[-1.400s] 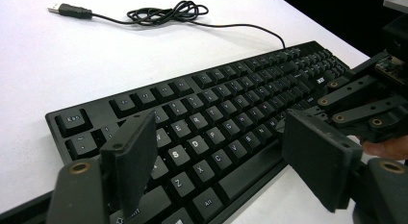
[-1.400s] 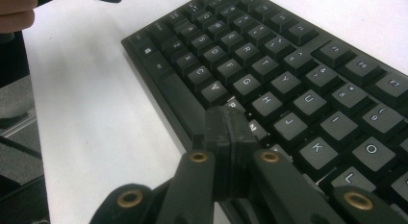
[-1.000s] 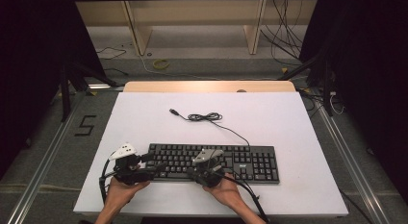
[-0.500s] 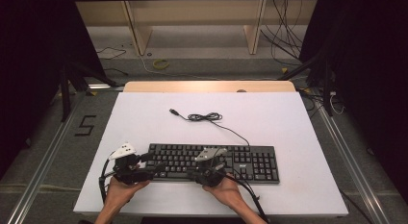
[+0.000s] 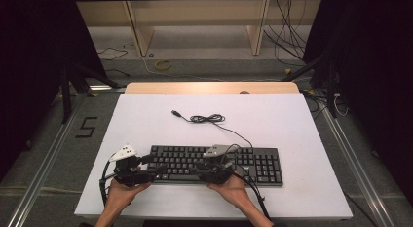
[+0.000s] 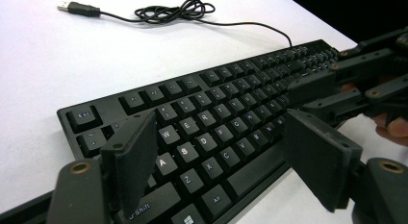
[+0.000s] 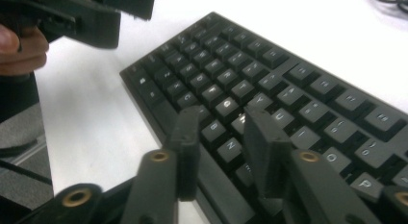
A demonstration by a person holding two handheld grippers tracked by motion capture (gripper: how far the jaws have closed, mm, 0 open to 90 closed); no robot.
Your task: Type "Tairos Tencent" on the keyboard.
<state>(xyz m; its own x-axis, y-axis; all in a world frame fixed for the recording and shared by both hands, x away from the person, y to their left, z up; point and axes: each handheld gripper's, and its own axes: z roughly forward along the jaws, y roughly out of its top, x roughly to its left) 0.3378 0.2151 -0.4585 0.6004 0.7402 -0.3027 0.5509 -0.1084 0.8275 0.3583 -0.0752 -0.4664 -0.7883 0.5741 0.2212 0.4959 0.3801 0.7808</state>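
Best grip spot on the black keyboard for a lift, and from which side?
Grip the keyboard at its near long edge, approaching low from the person's side. It lies flat and wide, so only its thin edge fits between jaws. The left gripper and right gripper already sit there.

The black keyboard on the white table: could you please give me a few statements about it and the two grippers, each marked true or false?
1. The black keyboard lies on the white table, near its front edge. True.
2. Its thin black cable is plugged into a socket. False: the USB plug lies loose on the table.
3. The left gripper has its jaws wide apart over the keyboard's left end. True.
4. The right gripper clamps the cable. False: its jaws sit over the keys with a narrow gap, holding nothing.
5. A mouse sits beside the keyboard. False: there is none.
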